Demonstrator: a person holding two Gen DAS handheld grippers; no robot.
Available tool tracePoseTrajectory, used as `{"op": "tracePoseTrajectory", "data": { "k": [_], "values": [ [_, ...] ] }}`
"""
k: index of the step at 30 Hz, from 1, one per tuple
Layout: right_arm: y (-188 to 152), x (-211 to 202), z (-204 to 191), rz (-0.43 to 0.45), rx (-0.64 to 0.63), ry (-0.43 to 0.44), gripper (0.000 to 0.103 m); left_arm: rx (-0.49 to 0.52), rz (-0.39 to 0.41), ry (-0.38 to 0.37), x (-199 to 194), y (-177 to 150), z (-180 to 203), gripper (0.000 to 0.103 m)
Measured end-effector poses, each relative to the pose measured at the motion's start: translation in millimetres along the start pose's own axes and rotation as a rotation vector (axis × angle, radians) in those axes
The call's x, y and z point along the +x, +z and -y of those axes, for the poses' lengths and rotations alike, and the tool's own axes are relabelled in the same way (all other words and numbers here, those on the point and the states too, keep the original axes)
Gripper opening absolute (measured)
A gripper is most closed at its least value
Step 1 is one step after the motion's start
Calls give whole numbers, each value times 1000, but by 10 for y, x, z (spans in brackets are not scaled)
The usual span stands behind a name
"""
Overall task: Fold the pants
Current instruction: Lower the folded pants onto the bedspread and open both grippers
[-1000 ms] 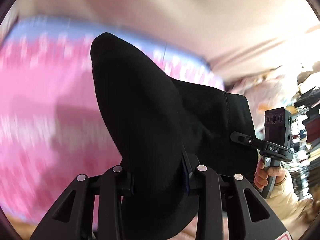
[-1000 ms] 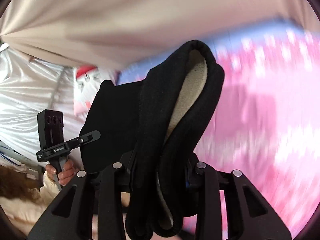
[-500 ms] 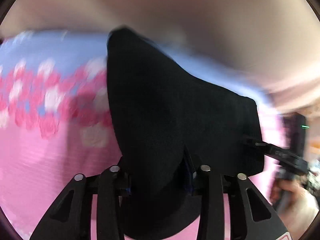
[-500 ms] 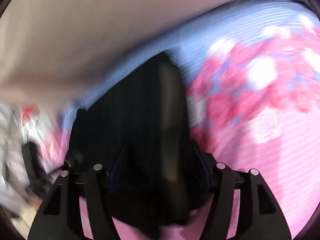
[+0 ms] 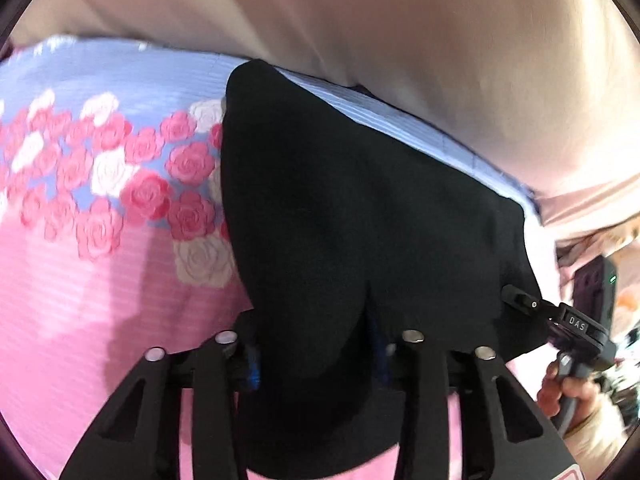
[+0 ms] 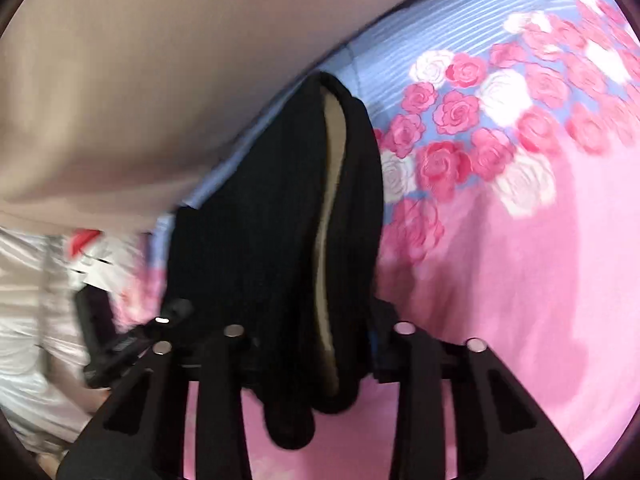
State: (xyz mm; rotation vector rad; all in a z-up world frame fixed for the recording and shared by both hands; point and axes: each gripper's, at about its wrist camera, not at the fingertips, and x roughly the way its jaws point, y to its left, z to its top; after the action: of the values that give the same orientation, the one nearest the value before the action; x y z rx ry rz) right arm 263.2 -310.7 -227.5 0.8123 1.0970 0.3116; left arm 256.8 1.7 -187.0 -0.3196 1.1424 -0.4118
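Change since earlier frames: both grippers have come down with the pants; the bedspread now fills most of each view where the beige cloth did a second ago.
Left gripper (image 5: 316,360): jaws closing, narrow, a thick bunch of black fabric between them. Pads hidden by the fabric.
Right gripper (image 6: 316,356): jaws closing, narrow, on a folded edge of the pants. A pale lining shows inside that fold.
Pants (image 5: 360,208): black, stretched between the two grippers, low over the bed; from the left wrist view the panel runs across to the right gripper (image 5: 560,320). Whether the far part touches the bedspread cannot be told.
Pants, right wrist view (image 6: 260,220): a dark ridge running away from the jaws toward the beige cloth.
Bedspread (image 5: 80,280): pink near the cameras, blue with pink and white roses farther off.
Beige cloth (image 5: 400,20): draped behind the bed, filling the top of both views.
Hand (image 5: 560,394): grips the right gripper's handle, in a pale sleeve.
Left gripper, right wrist view (image 6: 132,340): blurred, at the far corner of the pants.
White sheet (image 6: 24,300): glossy, at the left edge beyond the bed.
Obstruction: the pants cover the middle of both views and hide the bed beneath.
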Motion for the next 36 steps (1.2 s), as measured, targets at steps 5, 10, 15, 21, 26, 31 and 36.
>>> {"op": "tracePoseTrajectory", "data": {
  "k": [5, 10, 15, 21, 26, 31, 36],
  "values": [
    [-396, -257, -71, -35, -35, -54, 33, 48, -74, -30, -357, -274, 117, 31],
    [-462, -68, 305, -40, 25, -62, 54, 39, -61, 78, -134, -542, 26, 52],
    [-470, -914, 60, 207, -44, -93, 53, 3, 37, 83, -647, -519, -6, 50],
    [-633, -231, -423, 49, -366, -289, 49, 110, 217, 391, -1194, -406, 363, 47],
    [-606, -390, -276, 76, -214, -366, 49, 329, 205, 620, -1080, -565, 1002, 52],
    [-838, -1226, -942, 282, -278, -377, 91, 354, 203, 596, -1353, -788, 1314, 67],
    [-1115, -1394, -1410, 347, -364, -463, 98, 352, 259, 540, -1633, -921, 1629, 84]
  ]
}}
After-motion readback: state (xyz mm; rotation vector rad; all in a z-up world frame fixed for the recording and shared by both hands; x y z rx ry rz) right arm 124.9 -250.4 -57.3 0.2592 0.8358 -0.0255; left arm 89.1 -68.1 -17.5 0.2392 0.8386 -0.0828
